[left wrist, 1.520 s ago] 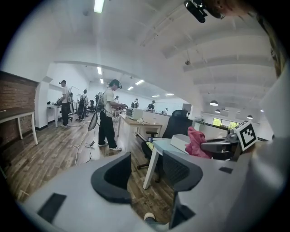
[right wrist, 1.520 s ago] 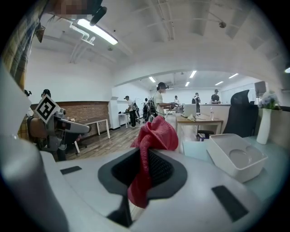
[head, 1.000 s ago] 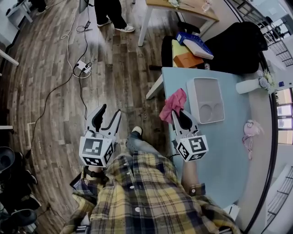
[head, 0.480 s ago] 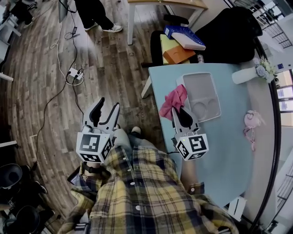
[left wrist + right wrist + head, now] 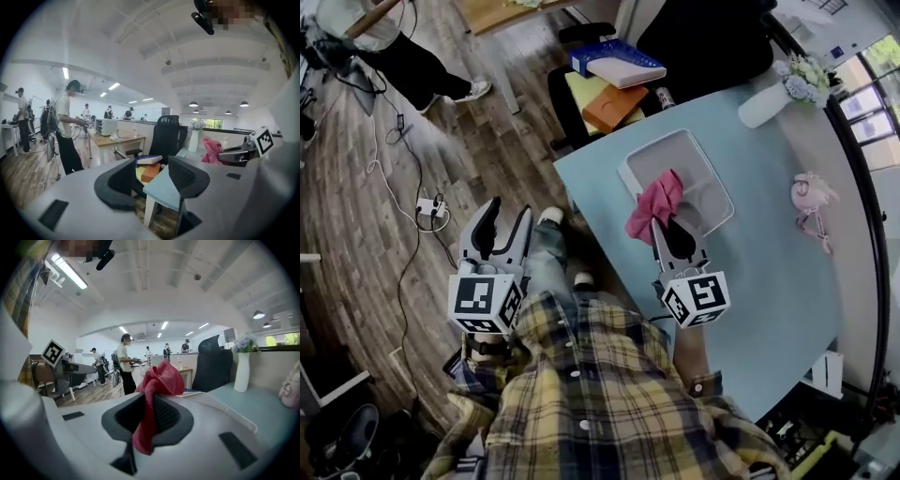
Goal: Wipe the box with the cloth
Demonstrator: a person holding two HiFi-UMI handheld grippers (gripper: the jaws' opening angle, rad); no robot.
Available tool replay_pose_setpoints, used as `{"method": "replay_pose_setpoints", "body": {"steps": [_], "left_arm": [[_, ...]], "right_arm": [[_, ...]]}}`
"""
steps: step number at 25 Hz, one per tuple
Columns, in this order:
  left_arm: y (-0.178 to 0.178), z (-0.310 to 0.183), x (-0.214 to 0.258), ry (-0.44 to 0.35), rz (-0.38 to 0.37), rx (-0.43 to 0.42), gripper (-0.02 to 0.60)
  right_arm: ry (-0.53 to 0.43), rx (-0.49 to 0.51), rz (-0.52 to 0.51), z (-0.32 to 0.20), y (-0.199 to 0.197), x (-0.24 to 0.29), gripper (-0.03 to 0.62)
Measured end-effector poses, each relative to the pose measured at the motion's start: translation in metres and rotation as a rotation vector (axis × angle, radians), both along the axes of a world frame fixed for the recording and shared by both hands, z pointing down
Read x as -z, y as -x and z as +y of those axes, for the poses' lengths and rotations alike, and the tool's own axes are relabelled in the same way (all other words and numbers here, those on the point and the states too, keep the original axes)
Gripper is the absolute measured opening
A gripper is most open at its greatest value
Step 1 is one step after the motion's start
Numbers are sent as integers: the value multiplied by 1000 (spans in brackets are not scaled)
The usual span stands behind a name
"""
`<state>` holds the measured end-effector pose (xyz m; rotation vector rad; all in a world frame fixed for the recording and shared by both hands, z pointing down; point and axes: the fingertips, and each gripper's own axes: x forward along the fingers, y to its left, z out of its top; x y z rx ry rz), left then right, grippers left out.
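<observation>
- Head view: your right gripper [image 5: 667,234] sits just right of centre, jaws pinched narrow on the cloth [image 5: 654,202]. The cloth is pink-red, crumpled, and bunches upward from the tips.
- The cloth overlaps the box [image 5: 649,152], covering the middle and lower left of it. You cannot tell from here whether it presses on the surface.
- The box is white and shallow, a rectangle with rounded corners and a raised rim. A round hollow shows inside at its lower right. It lies tilted near the left edge of the pale blue table [image 5: 769,253], in the upper middle of the frame.
- Your left gripper [image 5: 504,225] is at centre left, off the table and over the wooden floor [image 5: 356,234], with its jaws spread and nothing in them.
- A white vase [image 5: 764,103] with flowers stands at the upper right, well apart from the box. A chair [image 5: 567,89] stacked with books is above the table's corner.
- Left gripper view: the left gripper [image 5: 152,180] fills the bottom of the frame, jaws wide. Only the table [image 5: 164,187] corner and the chair [image 5: 168,136] show through the gap.
- At centre right the cloth [image 5: 212,150] rises as a pink lump from the right gripper [image 5: 225,155], beside the vase [image 5: 193,140].
- Right gripper view: the right gripper [image 5: 147,420] has both dark pads clamped on the cloth [image 5: 159,380]. One fold puffs above the jaws and a tail hangs below them.
- The vase [image 5: 241,371] stands at the right on the table [image 5: 253,401].
</observation>
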<state>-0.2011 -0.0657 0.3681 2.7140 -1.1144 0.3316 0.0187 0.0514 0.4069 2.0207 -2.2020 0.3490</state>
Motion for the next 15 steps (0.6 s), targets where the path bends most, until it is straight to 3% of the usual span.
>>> {"method": "replay_pose_setpoints", "body": {"steps": [4,10,15], "left_arm": [[-54,-42,-2,2,5,-131,212],[-145,-102,-4,19,-13,-429,212],[-193,-135,-10,51,-33,-640,212]], "right_arm": [[13,-112,-4,-14,-29,-1,50],[51,-363,-6,-39,-70,-3,51],[70,-554,-6,-54,-86,-3,50]]}}
